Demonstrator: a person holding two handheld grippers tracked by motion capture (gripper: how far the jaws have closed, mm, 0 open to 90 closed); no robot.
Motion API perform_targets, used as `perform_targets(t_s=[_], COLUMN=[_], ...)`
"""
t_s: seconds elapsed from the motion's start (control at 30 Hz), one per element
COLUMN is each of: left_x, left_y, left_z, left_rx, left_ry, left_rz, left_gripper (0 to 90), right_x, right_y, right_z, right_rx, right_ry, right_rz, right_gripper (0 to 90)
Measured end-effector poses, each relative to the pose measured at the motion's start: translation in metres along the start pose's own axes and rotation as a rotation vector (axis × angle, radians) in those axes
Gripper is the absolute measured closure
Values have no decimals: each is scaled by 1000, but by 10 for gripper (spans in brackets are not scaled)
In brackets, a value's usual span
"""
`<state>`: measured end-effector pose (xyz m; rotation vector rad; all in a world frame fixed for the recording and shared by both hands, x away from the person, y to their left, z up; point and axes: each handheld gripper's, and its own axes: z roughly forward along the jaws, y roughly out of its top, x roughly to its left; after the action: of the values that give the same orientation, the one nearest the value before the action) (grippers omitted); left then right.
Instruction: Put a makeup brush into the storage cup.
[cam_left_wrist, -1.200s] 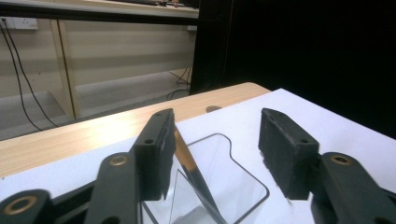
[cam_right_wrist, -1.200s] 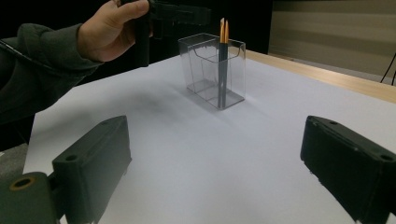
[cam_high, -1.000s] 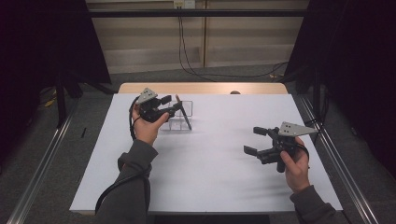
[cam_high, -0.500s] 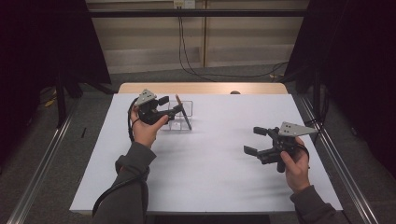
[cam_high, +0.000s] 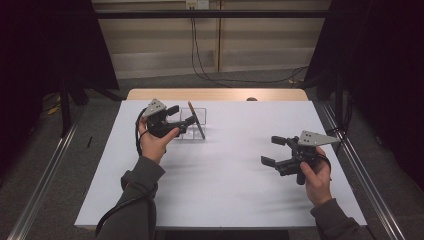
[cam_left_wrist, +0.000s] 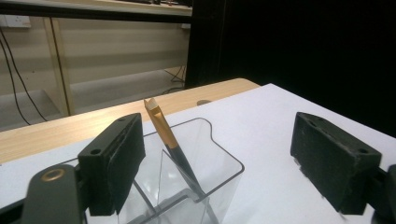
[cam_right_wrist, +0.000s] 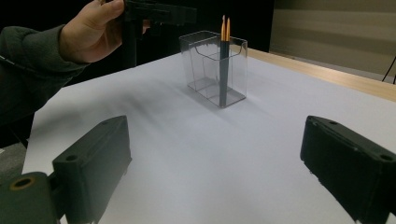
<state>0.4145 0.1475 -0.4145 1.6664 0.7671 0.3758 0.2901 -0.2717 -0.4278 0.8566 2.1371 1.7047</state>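
Observation:
A clear plastic holder (cam_high: 186, 131) stands at the back left of the white table. A slim gold-and-black stick (cam_high: 196, 120) with a forked top leans inside it, free of any grip. My left gripper (cam_high: 182, 116) hovers just left of the holder at rim height. Its jaws have just been opening and now stand wide, with the stick (cam_left_wrist: 163, 128) and the holder (cam_left_wrist: 219, 163) ahead of them and nothing pressed. My right gripper (cam_high: 271, 150) is held open over the table's right side, far from the holder (cam_right_wrist: 210, 65), with nothing between its jaws.
The white table top (cam_high: 225, 180) ends in a wooden strip (cam_high: 215, 94) at the far edge. Metal rails run along the floor on both sides. A dark curtain hangs left and right, and cables drop down the back wall.
The left gripper's jaws have spread wider beside the holder. The stick stays leaning in the holder. The right gripper has not moved.

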Motion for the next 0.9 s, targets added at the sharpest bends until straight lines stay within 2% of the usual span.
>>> perform_targets(t_s=[0.07,0.1,0.13,0.23,0.27,0.33,0.43,0.47,0.53,0.73,0.8,0.87,0.9], left_x=[-1,0,-3,-3,-3,-4,-5,-7,-7,-9,-10,-12,-11], left_y=[-1,-1,-2,-2,-2,-2,-3,-4,-4,-7,-8,-9,-9], left_z=[0,-1,-1,-2,-3,-4,-4,-5,-5,-7,-9,-9,-10], left_rx=[-10,-1,-12,-11,0,-8,-15,-17,-9,-21,-6,-17,-12], left_ry=[-1,-14,-3,-22,-15,-14,-32,-17,-22,-47,-34,-40,-46], left_rz=[-2,15,-5,19,32,18,27,19,31,25,44,19,33], left_gripper=[163,162,159,150,148,145,140,140,139,132,130,127,127], right_x=[0,0,0,0,0,0,0,0,0,0,0,0,0], right_y=[0,0,0,0,0,0,0,0,0,0,0,0,0], right_z=[0,0,0,-1,-1,-1,-2,-2,-2,-3,-3,-3,-3], right_rx=[-1,-1,-3,-3,-5,-5,-5,-6,-5,-3,-5,-4,-4], right_ry=[-4,-2,-4,-5,-6,-7,-9,-8,-9,-11,-10,-11,-11], right_rz=[0,1,0,-1,-2,0,1,1,2,0,1,-1,1], right_gripper=[79,79,79,79,80,80,80,80,80,80,80,80,80])
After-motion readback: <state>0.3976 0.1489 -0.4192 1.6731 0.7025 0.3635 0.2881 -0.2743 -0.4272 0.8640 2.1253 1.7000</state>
